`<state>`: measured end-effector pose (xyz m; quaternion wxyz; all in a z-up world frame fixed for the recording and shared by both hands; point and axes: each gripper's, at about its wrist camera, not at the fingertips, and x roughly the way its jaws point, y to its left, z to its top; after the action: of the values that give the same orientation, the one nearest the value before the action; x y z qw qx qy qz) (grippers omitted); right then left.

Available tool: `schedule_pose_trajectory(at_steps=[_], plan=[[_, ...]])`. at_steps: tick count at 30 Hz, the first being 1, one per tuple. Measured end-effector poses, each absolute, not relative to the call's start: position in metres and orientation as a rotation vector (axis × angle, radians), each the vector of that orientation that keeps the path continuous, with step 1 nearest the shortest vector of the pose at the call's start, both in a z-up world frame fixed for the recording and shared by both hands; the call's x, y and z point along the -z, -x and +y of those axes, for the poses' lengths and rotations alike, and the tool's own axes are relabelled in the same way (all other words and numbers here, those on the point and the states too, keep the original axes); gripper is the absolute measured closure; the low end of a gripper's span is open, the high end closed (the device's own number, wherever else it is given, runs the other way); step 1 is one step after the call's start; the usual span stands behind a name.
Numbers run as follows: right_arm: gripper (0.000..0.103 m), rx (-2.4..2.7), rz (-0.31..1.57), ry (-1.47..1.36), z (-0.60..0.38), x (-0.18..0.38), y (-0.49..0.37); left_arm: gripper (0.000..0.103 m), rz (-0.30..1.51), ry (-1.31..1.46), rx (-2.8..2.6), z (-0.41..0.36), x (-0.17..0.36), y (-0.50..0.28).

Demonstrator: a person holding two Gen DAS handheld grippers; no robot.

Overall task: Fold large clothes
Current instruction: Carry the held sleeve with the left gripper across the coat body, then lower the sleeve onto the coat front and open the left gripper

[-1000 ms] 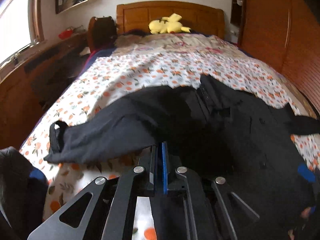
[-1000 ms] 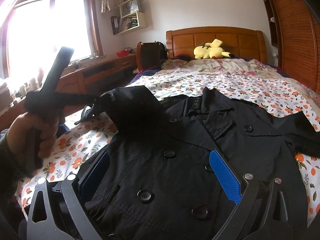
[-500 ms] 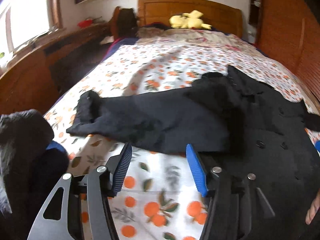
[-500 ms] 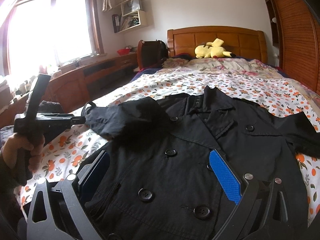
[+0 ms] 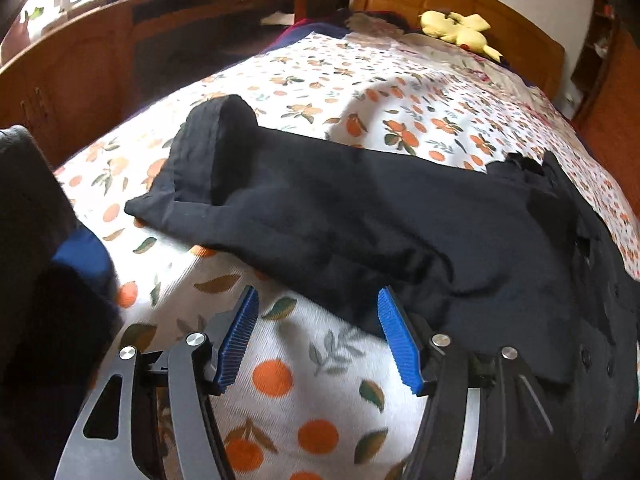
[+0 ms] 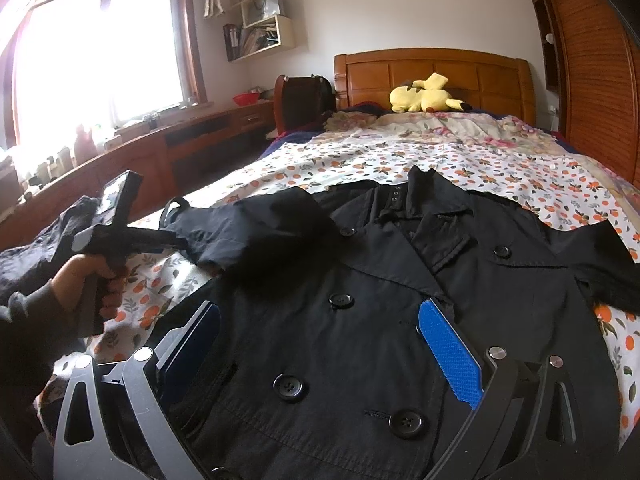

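Observation:
A black double-breasted coat (image 6: 360, 320) lies front up on the orange-print bedsheet (image 6: 500, 168). Its sleeve (image 5: 320, 208) stretches out flat to the left, cuff (image 5: 208, 152) at the far end. My left gripper (image 5: 318, 300) hovers over the sheet just short of the sleeve's near edge. Its jaws are opening and the blue pads (image 5: 240, 332) press on nothing. In the right wrist view a hand holds the left gripper (image 6: 176, 240) beside the sleeve (image 6: 248, 228). My right gripper (image 6: 320, 308) stands wide open low over the buttoned front, holding nothing.
A yellow plush toy (image 6: 424, 98) rests by the wooden headboard (image 6: 436, 68). A wooden desk (image 6: 160, 152) runs under the window on the left, with a chair (image 6: 300, 100) at its end. Dark clothing (image 5: 32, 240) is heaped at the bed's left edge. A wooden wardrobe (image 6: 600, 80) stands on the right.
The left gripper was shut on the lifted sleeve; it has let go, opened, and dropped back toward the bed's near edge. The sleeve now lies flat, stretched left. The right gripper stayed put.

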<state>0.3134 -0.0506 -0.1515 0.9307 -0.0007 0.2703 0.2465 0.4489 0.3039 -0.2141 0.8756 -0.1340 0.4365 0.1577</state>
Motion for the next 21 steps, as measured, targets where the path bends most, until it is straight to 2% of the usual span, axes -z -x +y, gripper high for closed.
schedule_pose_trajectory(at_steps=[3, 5, 7, 8, 21], plan=[[0.007, -0.501, 0.546, 0.015, -0.049, 0.152, -0.312, 0.040, 0.910, 0.269, -0.329, 0.302, 0.215, -0.458], [0.007, -0.504, 0.547, 0.014, -0.048, 0.152, -0.313, 0.062, 0.916, 0.246, -0.332, 0.298, 0.215, -0.465], [0.006, -0.501, 0.545, 0.018, -0.049, 0.152, -0.312, 0.097, 0.933, 0.235, -0.335, 0.296, 0.216, -0.474], [0.006, -0.502, 0.544, 0.018, -0.049, 0.151, -0.312, 0.100, 0.929, 0.229, -0.334, 0.294, 0.214, -0.475], [0.006, -0.484, 0.456, 0.010, -0.085, 0.115, -0.278, 0.102, 0.711, 0.026, -0.206, 0.173, 0.099, -0.443]])
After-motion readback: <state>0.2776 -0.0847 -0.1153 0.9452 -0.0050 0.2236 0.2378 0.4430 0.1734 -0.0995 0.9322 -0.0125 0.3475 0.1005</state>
